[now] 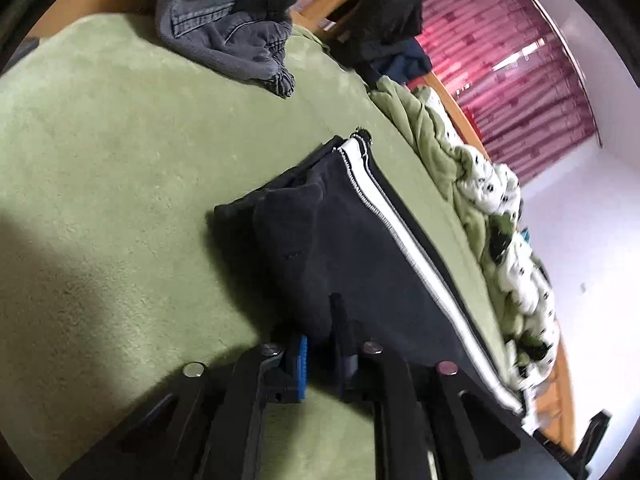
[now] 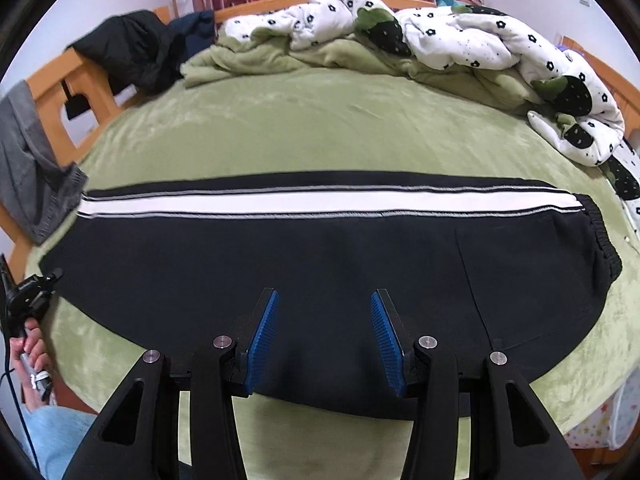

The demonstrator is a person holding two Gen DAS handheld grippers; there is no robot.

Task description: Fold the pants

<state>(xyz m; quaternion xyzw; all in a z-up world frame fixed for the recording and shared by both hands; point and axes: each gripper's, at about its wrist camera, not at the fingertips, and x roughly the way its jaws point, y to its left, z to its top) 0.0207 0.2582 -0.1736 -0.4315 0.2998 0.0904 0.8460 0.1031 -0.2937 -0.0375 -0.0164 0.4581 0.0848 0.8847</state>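
Observation:
Black pants with a white side stripe lie flat across the green blanket, folded in half lengthwise, waistband at the right. My right gripper is open, its blue pads over the near edge of the pants, holding nothing. In the left wrist view the pants run away from me, cuffs at the far end. My left gripper is shut on the near edge of the pants; the fabric covers one finger. The left gripper also shows at the left edge of the right wrist view.
A grey garment lies at the bed's edge, also seen in the right wrist view. A crumpled white flowered quilt and green blanket are piled at the far side. A dark jacket hangs on the wooden bed frame.

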